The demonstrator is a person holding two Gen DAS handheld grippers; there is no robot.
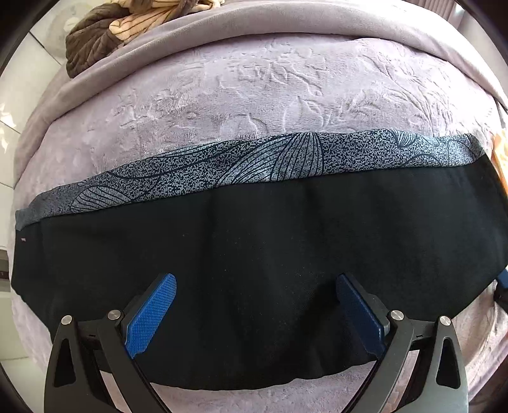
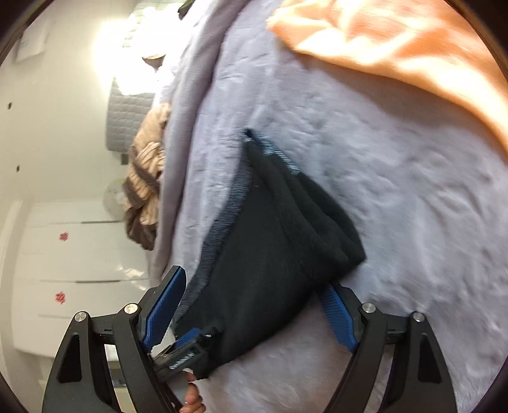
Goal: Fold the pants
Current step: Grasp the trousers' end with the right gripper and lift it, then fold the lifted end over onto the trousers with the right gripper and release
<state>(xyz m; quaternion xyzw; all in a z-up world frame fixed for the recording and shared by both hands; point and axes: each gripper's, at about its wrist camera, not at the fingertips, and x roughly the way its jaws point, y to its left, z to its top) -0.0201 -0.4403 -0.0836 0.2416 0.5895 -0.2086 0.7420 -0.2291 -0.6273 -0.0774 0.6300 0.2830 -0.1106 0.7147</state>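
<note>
The pants (image 1: 254,254) lie across a lilac plush bed cover (image 1: 254,95), black fleece side up, with a grey leaf-patterned strip (image 1: 254,162) along the far edge. My left gripper (image 1: 255,314) is open and empty, its blue pads (image 1: 152,314) spread just above the black cloth near its front edge. In the right wrist view one end of the pants (image 2: 270,254) lies in thick folds on the cover. My right gripper (image 2: 254,305) is open with the fold between its fingers; the pads do not press it. The other gripper's tip (image 2: 187,346) shows low in that view.
A brown and cream striped blanket (image 1: 127,28) is bunched at the bed's far left corner. An orange cloth (image 2: 397,47) lies on the cover beyond the pants' end. White tiled floor (image 1: 19,111) and white drawers (image 2: 73,254) lie past the bed's edge.
</note>
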